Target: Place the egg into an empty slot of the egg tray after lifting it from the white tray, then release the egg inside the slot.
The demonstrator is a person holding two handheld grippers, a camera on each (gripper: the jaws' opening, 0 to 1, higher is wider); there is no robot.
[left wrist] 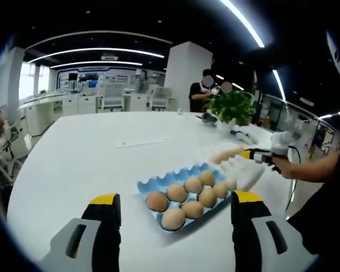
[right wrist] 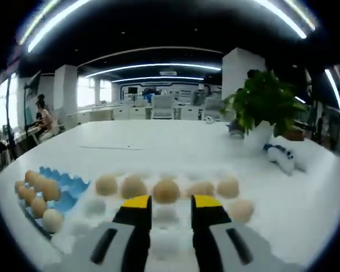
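Eggs sit in two places on the white table (left wrist: 73, 164): a cluster fills part of the blue egg tray (left wrist: 153, 184), and a row lies in the white tray (right wrist: 175, 224). In the left gripper view my left gripper (left wrist: 175, 212) has its yellow-tipped fingers (left wrist: 105, 199) spread wide with nothing between them, and the blue tray lies just ahead in the gap, eight or so brown eggs packed toward its near right part and blue slots bare along its far left edge. Beyond it I see my right gripper (left wrist: 259, 156), held in my hand (left wrist: 283, 165) over the white tray; from there I cannot tell its state. In the right gripper view my right fingers (right wrist: 137, 202) stand narrow and apart, gripping nothing, just short of the middle egg (right wrist: 166, 191) of the row. The blue tray (right wrist: 65, 184) lies off to the left there. A potted plant (right wrist: 260, 105) stands farther back on the table, and people (left wrist: 203, 90) are behind it.
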